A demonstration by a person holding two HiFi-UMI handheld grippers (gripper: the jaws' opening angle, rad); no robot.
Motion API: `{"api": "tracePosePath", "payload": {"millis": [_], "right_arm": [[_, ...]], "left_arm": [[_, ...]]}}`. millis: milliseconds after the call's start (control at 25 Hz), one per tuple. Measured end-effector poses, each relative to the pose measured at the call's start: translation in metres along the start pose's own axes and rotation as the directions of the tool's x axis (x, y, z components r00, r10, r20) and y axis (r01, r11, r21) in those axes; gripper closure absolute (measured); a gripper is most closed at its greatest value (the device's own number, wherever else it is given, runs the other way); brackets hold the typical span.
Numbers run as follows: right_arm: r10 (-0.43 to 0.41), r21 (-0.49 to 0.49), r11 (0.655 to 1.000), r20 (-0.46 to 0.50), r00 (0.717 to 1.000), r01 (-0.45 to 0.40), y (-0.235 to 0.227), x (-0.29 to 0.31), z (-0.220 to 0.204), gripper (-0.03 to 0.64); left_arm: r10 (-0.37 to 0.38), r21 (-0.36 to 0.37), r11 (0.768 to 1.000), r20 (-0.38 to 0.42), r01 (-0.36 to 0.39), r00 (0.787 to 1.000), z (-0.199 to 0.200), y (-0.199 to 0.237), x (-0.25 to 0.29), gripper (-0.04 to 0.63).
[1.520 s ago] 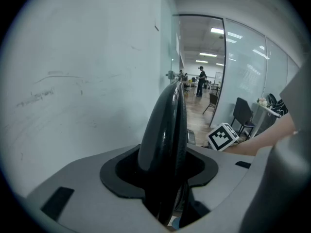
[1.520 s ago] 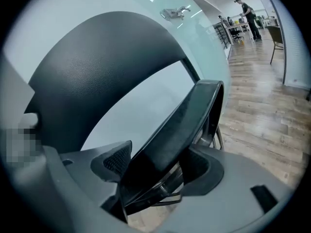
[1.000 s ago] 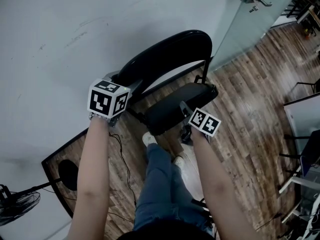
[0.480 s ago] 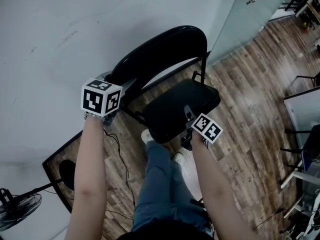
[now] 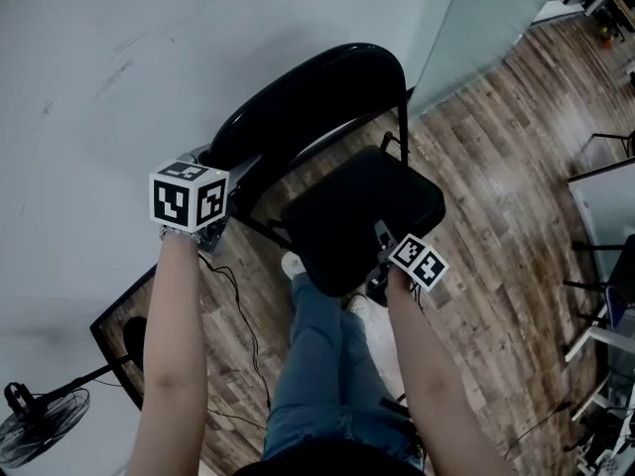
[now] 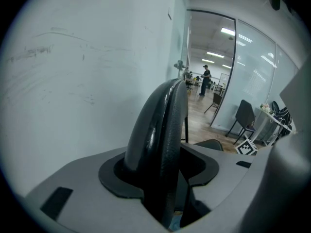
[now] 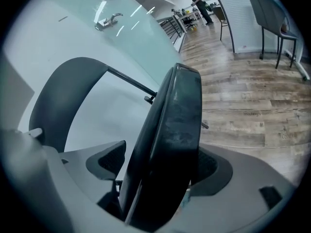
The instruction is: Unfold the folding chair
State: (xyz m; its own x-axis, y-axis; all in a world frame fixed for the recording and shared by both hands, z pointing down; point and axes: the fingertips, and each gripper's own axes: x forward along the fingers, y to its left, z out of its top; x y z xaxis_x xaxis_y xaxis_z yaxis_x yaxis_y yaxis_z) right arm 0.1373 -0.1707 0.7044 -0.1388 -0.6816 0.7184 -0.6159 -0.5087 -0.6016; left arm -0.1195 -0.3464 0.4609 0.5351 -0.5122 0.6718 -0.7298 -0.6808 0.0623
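**Head view.** The folding chair [image 5: 337,167] stands on the wooden floor [image 5: 496,157] against a pale wall [image 5: 109,58]. The person's legs [image 5: 317,365] are just in front of it. The seat [image 5: 362,216] is swung well out from the backrest [image 5: 308,97], close to level. The left gripper [image 5: 230,172] is at the backrest's left edge and the right gripper [image 5: 381,234] is at the seat's near edge. A fan [image 5: 40,426] sits at bottom left. Jaw state is not readable from this view.

**Left gripper view.** The jaws are clamped on the backrest [image 6: 158,125] rim, gripping it from both sides. Seen only here:
- the right gripper's marker cube [image 6: 246,147] beyond the seat
- a second chair [image 6: 244,118]
- a distant person [image 6: 206,79]

**Right gripper view.** The seat [image 7: 175,130] edge stands between the jaws, which have just been opening. One pad [image 7: 104,161] stands clear of the seat, so there is no clamp. Seen only here:
- a door handle [image 7: 108,19] on the glass partition [image 7: 146,38]
- the backrest [image 7: 63,91] curving at left
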Motion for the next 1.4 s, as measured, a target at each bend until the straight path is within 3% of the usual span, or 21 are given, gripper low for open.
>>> {"api": "tracePosePath", "payload": {"millis": [320,960,1400], "right_arm": [[-0.033,0.015,0.999,-0.018,0.999,0.033,-0.035,0.004,-0.012,0.207],[-0.018,0.038,0.999,-0.072,0.997,0.021,-0.107,0.014,-0.041,0.192],[-0.031,0.107,0.993,-0.078,0.996,0.039,-0.162,0.026,-0.058,0.17]], "left_arm": [[0.0,-0.012,1.0,-0.003,0.0,1.0,-0.009,0.001,0.009,0.376],[0.0,-0.033,0.999,-0.006,0.0,1.0,-0.034,-0.003,0.03,0.36],[-0.005,-0.042,0.999,-0.013,0.004,1.0,-0.054,-0.014,0.046,0.354]]}}
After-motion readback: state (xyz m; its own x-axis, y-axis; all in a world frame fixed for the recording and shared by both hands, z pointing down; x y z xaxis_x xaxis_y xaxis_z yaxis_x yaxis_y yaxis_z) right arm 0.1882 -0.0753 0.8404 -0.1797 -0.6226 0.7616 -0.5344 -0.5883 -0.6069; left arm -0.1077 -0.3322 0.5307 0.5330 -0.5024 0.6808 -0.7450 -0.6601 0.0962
